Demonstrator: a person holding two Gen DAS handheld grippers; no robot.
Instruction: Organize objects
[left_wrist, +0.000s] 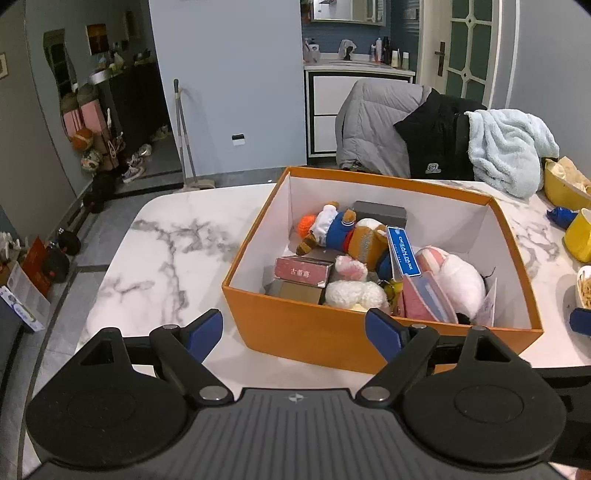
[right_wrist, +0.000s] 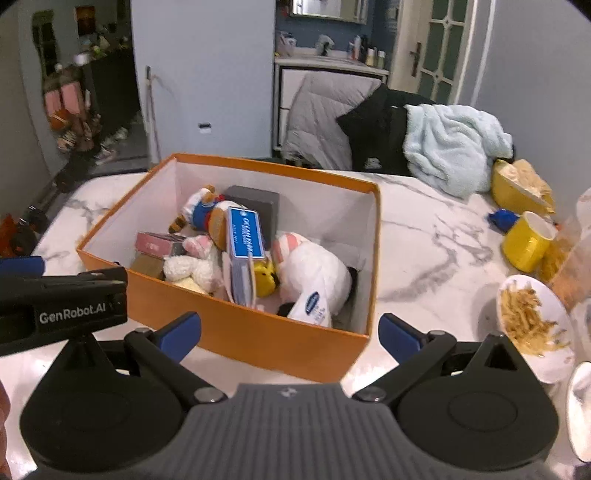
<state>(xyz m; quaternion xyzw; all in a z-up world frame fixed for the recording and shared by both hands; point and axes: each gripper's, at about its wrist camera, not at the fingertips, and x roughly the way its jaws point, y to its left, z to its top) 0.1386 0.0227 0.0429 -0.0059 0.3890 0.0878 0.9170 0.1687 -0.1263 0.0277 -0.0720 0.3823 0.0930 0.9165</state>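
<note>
Both grippers hover at the near wall of the orange box (left_wrist: 325, 332) on the marble counter (left_wrist: 166, 240), jaws wide and empty. The toys already sit inside; left gripper (left_wrist: 293, 328) and right gripper (right_wrist: 290, 328) point down-forward at it, right nearer the box's right corner.

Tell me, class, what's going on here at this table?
A person holds a gripper in each hand over a marble table. Both the left gripper and the right gripper are open and empty, just short of an orange box already filled with plush toys and small boxes.
</note>
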